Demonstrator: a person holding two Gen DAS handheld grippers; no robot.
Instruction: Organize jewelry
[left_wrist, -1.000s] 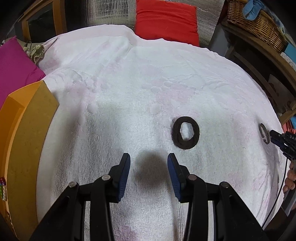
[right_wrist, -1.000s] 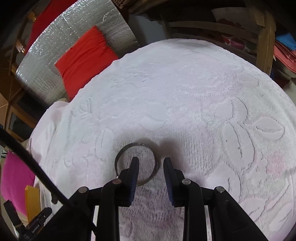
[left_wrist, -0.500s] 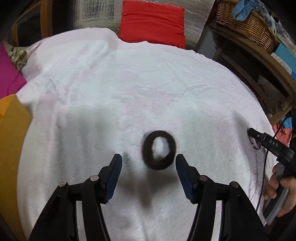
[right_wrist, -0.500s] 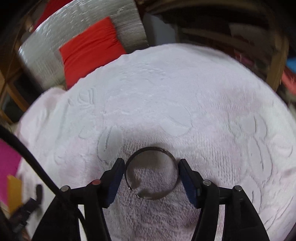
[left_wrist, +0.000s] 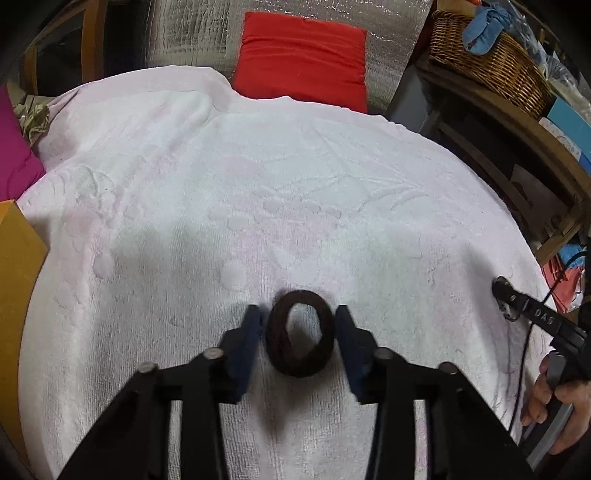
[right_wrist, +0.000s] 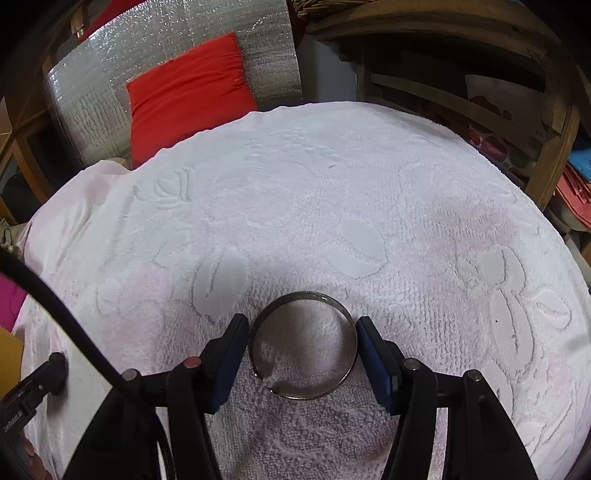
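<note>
The dark hair tie is framed by the wide left gripper, the metal bangle by the wide right gripper, both flat on the towel. Each should be closed gently, centred.

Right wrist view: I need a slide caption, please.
Open right gripper straddling a silver cuff bangle lying on a white towel.
</note>
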